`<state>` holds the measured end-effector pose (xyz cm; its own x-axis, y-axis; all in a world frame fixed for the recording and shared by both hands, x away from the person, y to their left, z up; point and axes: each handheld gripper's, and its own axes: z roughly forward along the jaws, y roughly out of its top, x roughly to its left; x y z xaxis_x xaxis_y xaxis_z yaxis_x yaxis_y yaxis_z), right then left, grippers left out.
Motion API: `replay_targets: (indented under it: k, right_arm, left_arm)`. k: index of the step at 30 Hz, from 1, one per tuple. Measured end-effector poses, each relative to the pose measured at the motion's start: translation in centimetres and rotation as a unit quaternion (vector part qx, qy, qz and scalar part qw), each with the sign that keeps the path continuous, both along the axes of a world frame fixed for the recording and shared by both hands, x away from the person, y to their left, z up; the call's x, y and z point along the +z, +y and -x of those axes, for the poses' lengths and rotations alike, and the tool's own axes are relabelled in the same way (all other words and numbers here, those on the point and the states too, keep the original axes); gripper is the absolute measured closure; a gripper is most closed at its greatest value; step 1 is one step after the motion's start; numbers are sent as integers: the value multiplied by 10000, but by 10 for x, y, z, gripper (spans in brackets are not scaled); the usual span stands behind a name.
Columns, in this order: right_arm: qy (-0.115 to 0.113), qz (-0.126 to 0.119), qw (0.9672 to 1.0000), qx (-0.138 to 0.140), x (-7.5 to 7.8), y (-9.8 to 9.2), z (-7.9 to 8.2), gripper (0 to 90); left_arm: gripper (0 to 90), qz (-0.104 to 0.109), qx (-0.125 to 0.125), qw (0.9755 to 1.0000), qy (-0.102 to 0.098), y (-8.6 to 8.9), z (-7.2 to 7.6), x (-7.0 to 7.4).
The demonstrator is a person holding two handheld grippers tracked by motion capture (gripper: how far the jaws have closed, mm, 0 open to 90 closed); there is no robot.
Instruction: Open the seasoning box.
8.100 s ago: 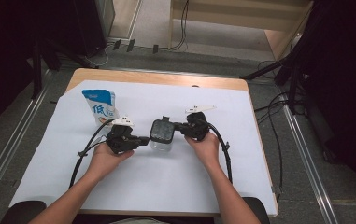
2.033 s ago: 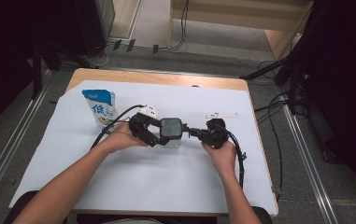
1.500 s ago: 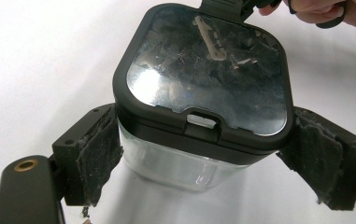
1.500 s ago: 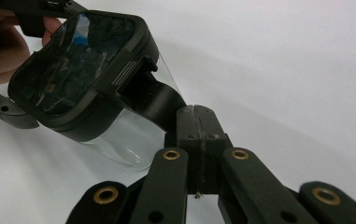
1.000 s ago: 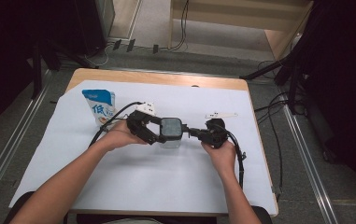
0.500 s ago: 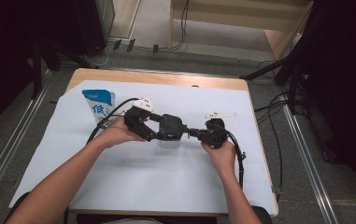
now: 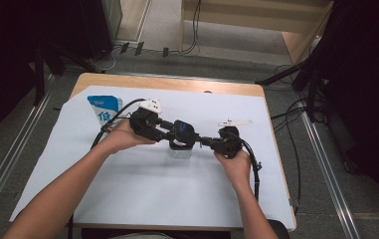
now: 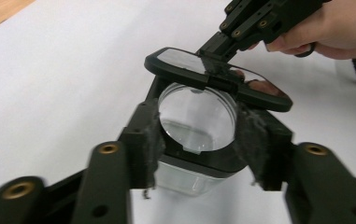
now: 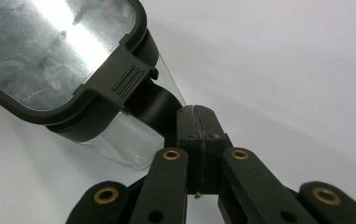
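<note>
A clear container [image 7: 179, 151] with a black collar stands at the middle of the table. Its black-framed lid [image 7: 183, 130] hangs tilted just above the mouth. My left gripper [image 7: 169, 137] comes in from the left. Its jaws have just been closing, and the pads [image 8: 150, 135] now press the collar of the container [image 8: 196, 116] from both sides. My right gripper [image 7: 204, 141] reaches in from the right, shut on the edge tab of the lid [image 9: 49, 51]. In the left gripper view the lid [image 8: 185, 63] is lifted clear, with the right gripper [image 8: 213, 51] pinching it. The right gripper [image 9: 196, 121] has its jaws tight together.
A blue and white pouch [image 7: 102, 108] lies at the back left of the white sheet [image 7: 127, 189] covering the wooden table [image 7: 177, 83]. Cables trail from both grippers. Metal rails run along the floor on both sides.
My left gripper's jaws have closed in from wide apart onto the container, and that hand has risen a little. The right hand has kept still with the lid.
</note>
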<state>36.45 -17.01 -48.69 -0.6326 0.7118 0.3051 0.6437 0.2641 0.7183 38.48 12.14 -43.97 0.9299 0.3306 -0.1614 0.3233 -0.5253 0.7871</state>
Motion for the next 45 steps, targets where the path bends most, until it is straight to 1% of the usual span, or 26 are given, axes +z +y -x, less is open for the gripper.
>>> replay_targets:
  k: [1, 2, 3, 4, 5, 6, 8, 9, 11, 12, 13, 15, 16, 18, 19, 21, 24, 29, 30, 31, 32, 35, 40, 43, 44, 45]
  right_arm:
    - [-2, -1, 10000, -1, 0, 0, 0, 900]
    - [-5, 3, 10000, 9, 0, 0, 0, 900]
    - [22, -5, 10000, -10, 0, 0, 0, 900]
    - [23, -6, 10000, -9, 0, 0, 0, 900]
    - [19, -9, 10000, -6, 0, 0, 0, 900]
    - [20, -8, 10000, -9, 0, 0, 0, 900]
    - [20, 11, 10000, -12, 0, 0, 0, 900]
    - [14, 1, 10000, -11, 0, 0, 0, 900]
    - [25, -7, 10000, -16, 0, 0, 0, 900]
    - [25, -7, 10000, -21, 0, 0, 0, 900]
    - [18, -12, 10000, -18, 0, 0, 0, 900]
    - [15, -20, 10000, -17, 0, 0, 0, 900]
    - [21, -25, 10000, -23, 0, 0, 0, 900]
    - [21, -38, 10000, -42, -1, 0, 0, 900]
    - [24, -69, 10000, -54, -1, 1, 0, 900]
    - [41, -85, 9999, -67, -1, 2, -1, 900]
    - [39, -99, 9999, -77, -1, 3, 0, 900]
    - [30, -104, 9999, -101, -2, 5, 1, 900]
    - [32, -102, 9999, -98, -2, 5, 1, 900]
    - [28, -97, 9999, -109, -2, 5, 2, 900]
    - [19, -98, 9999, -110, -2, 5, 2, 900]
    - [9, -103, 9999, -119, -2, 5, 3, 900]
    - [4, -123, 9998, -169, -2, 5, 4, 900]
    - [14, -149, 9997, -199, -3, 6, 4, 900]
    - [0, -134, 9997, -211, -3, 6, 4, 900]
    - [-3, -132, 9997, -216, -3, 6, 4, 900]
  left_arm:
    - [559, 7, -4, 10000, 6, 0, 0, 1]
    - [571, -33, -29, 10000, 75, -1, -1, 2]
    - [606, -31, -48, 9999, 108, -1, -1, 2]
    - [618, -53, -39, 9999, 131, -2, -1, 4]
    - [638, -125, -59, 9998, 133, -3, -1, 6]
    - [673, -137, -35, 9998, 115, -4, 0, 7]
    - [719, -49, -60, 9998, 184, -6, 0, 9]
    - [741, -38, -88, 9997, 209, -7, 0, 10]
    - [783, -69, -142, 9996, 219, -10, 0, 12]
    - [803, -79, -153, 9995, 276, -11, -1, 12]
    - [819, -100, -142, 9994, 294, -13, -2, 12]
    - [848, -78, -133, 9994, 310, -15, -3, 13]
    - [848, -5, -129, 9994, 316, -17, -4, 13]
    - [865, 75, -117, 9996, 261, -20, -4, 14]
    - [873, 119, -126, 9995, 271, -21, -5, 14]
    - [885, 97, -149, 9993, 336, -26, -7, 14]
    - [895, 44, -107, 9992, 370, -32, -8, 15]
    - [899, 34, -94, 9991, 411, -41, -12, 17]
    - [900, 40, -103, 9989, 458, -43, -13, 16]
    - [900, 27, -119, 9990, 441, -45, -13, 16]
    - [900, 82, -110, 9988, 466, -46, -13, 15]
    - [900, 53, -145, 9987, 493, -51, -15, 13]
    - [900, -20, -147, 9987, 481, -57, -16, 9]
    - [900, -20, -185, 9987, 483, -60, -18, 8]
    - [900, -65, -197, 9987, 463, -61, -18, 8]
    - [900, -63, -193, 9988, 454, -63, -19, 8]
